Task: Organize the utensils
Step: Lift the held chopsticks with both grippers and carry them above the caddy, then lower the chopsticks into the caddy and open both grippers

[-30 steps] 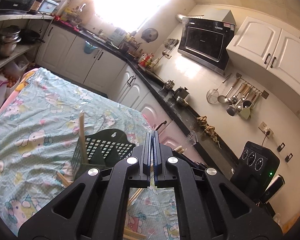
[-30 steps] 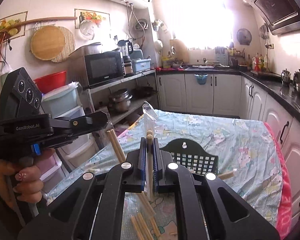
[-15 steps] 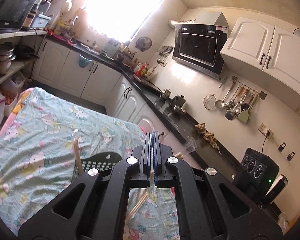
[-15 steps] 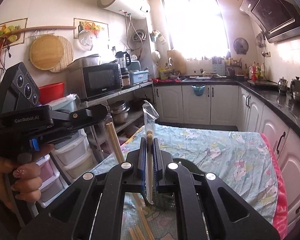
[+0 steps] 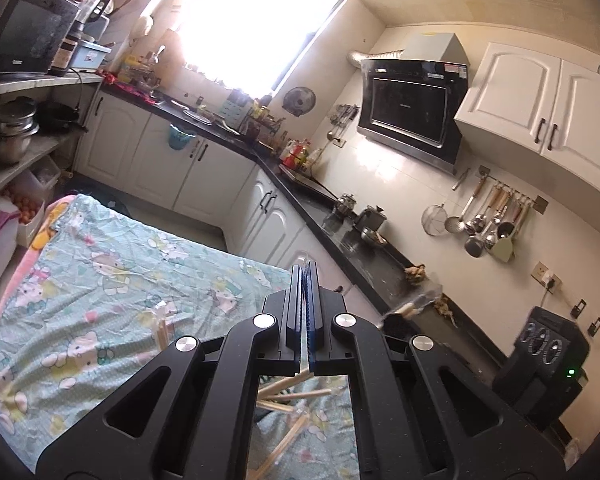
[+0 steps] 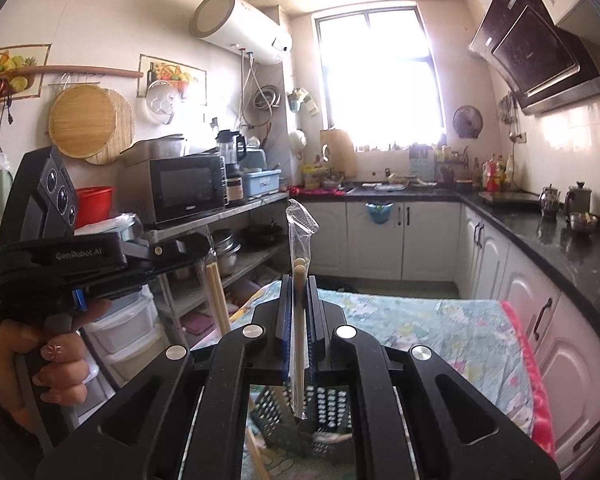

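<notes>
Kitchen; table [image 5: 100,264] under cartoon-print cloth, chopsticks [image 5: 288,390] scattered, dark countertop [image 5: 340,236] beside.

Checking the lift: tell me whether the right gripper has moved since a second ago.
Yes. The right gripper has risen: the green basket, earlier level with its fingers, now sits below them.

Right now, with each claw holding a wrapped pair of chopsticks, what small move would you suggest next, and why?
Probably lower the right claw toward the dark basket: its wrapped chopsticks stand upright between shut jaws, with the basket's grid wall showing just beneath. The left claw and its pair can wait.
</notes>
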`<state>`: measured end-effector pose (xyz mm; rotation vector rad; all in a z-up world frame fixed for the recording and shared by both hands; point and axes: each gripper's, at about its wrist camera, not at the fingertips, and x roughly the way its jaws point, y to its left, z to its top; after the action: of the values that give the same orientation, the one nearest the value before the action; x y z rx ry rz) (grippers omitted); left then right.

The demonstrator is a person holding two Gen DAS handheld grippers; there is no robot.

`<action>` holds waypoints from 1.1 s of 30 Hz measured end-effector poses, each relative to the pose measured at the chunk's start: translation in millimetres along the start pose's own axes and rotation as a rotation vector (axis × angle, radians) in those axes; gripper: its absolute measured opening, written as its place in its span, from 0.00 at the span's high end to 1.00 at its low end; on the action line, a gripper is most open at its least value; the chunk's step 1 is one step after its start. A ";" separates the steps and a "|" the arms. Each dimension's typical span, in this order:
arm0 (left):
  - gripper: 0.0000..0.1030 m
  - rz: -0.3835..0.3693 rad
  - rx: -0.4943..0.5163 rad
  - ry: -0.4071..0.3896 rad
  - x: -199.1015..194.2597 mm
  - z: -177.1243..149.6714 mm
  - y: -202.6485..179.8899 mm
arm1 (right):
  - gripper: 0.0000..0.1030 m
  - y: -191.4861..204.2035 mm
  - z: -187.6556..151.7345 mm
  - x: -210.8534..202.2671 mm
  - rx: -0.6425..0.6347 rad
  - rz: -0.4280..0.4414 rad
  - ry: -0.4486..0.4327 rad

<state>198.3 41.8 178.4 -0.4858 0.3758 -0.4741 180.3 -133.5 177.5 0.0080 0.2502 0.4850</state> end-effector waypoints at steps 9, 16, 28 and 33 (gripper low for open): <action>1.00 0.051 -0.005 -0.003 17.7 -1.6 15.6 | 0.94 -11.2 -4.6 16.3 -0.013 -0.055 -0.024; 1.00 0.077 -0.003 0.021 34.8 -17.6 26.3 | 0.94 -16.7 -21.4 38.3 -0.003 -0.072 0.012; 0.93 0.120 -0.021 0.065 43.3 -37.2 44.3 | 0.76 -27.1 -58.7 74.0 0.045 -0.088 0.134; 0.83 0.144 -0.019 0.072 36.9 -45.5 49.0 | 0.70 -34.2 -68.5 72.3 0.067 -0.097 0.161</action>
<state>225.0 44.9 106.9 -0.4570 0.4818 -0.3491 241.4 -133.8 91.8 0.0227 0.4227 0.3812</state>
